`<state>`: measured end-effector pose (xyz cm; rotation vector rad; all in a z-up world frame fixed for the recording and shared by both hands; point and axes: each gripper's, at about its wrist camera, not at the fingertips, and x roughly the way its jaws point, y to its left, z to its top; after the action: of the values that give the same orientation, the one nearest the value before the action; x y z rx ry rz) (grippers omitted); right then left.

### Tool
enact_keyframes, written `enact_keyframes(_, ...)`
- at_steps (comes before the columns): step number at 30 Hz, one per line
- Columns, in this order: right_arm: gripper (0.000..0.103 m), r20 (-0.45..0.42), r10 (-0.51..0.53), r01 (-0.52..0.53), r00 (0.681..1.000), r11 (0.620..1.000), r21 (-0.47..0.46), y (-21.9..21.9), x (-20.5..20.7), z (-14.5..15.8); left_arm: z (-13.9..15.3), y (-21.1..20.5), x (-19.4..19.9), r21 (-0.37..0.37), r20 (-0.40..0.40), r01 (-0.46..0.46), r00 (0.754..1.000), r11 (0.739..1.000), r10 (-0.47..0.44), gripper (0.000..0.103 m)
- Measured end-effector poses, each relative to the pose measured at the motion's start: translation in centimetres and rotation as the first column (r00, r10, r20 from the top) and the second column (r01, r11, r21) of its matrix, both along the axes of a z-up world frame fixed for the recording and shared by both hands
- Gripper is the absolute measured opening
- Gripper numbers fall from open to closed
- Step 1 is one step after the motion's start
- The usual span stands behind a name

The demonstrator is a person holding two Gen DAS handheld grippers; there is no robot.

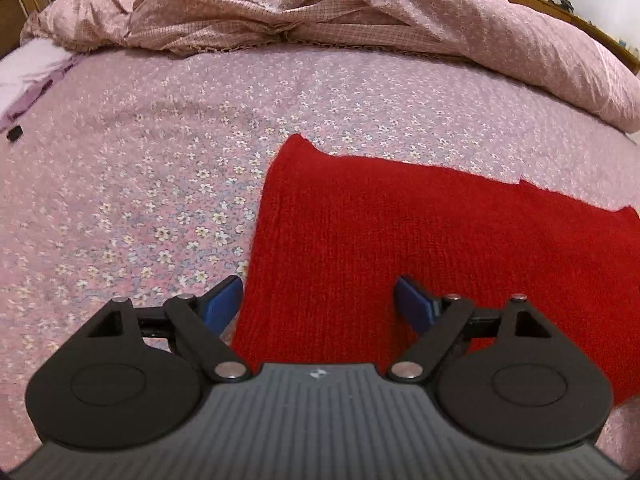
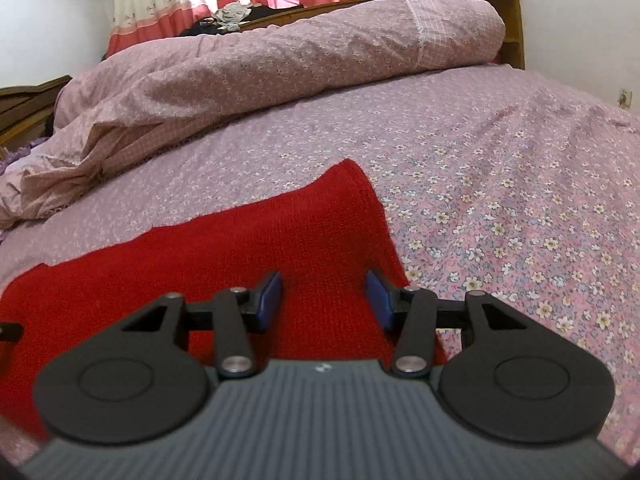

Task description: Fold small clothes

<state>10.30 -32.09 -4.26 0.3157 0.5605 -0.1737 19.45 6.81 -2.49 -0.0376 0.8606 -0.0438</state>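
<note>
Red knitted garment (image 1: 400, 248) lay flat on the pink floral bedsheet (image 1: 140, 184), lower right of the left view. My left gripper (image 1: 319, 300) hung over its left edge, jaws wide apart, empty. My right gripper (image 2: 324, 296) hung above its right edge, jaws apart, gripping nothing. Rumpled pink quilt (image 2: 280, 52) lay beyond.

Red knit garment (image 1: 400, 240), pink floral bedsheet (image 1: 140, 180), perhaps checked duvet lining (image 1: 248, 36)
</note>
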Motion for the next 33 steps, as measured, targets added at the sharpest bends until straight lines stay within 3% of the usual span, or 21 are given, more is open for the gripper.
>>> enact_keyframes(4,0.050,0.005,-0.011,0.011,1.000,1.000,0.024,0.0,-1.3,1.1,1.2,-0.5,-1.3,0.046,0.006,0.020,1.000,0.999,-0.020,0.087)
enact_keyframes(8,0.051,0.034,-0.026,0.023,0.999,0.996,0.086,-0.4,-3.5,2.1,2.1,-0.2,-2.8,0.043,0.010,0.018,1.000,0.999,-0.018,0.087)
enact_keyframes(13,0.064,0.064,-0.074,0.064,0.995,0.987,0.149,-0.9,-6.5,3.2,2.8,0.0,-4.7,0.047,0.017,0.016,1.000,0.999,-0.017,0.088)
enact_keyframes(16,0.065,0.061,-0.112,0.101,0.992,0.982,0.161,-1.0,-7.9,3.4,2.7,0.3,-5.5,0.050,0.008,0.009,1.000,0.999,-0.009,0.089)
enact_keyframes(23,0.067,-0.005,-0.159,0.155,0.987,0.954,0.255,-0.9,-9.4,2.1,2.0,1.2,-6.6,0.043,-0.023,-0.008,1.000,0.999,0.009,0.090)
enact_keyframes(25,0.075,-0.030,-0.180,0.181,0.983,0.944,0.277,-0.7,-9.4,1.5,1.8,1.3,-6.9,0.043,-0.024,-0.010,1.000,0.999,0.011,0.090)
enact_keyframes(28,0.076,-0.062,-0.184,0.194,0.981,0.925,0.328,-0.4,-9.1,0.5,1.3,1.6,-6.9,0.037,-0.036,-0.012,0.999,0.999,0.014,0.090)
enact_keyframes(33,0.076,-0.062,-0.182,0.191,0.981,0.895,0.402,0.0,-8.4,-0.4,0.7,2.1,-6.7,0.018,-0.047,-0.020,0.999,1.000,0.021,0.090)
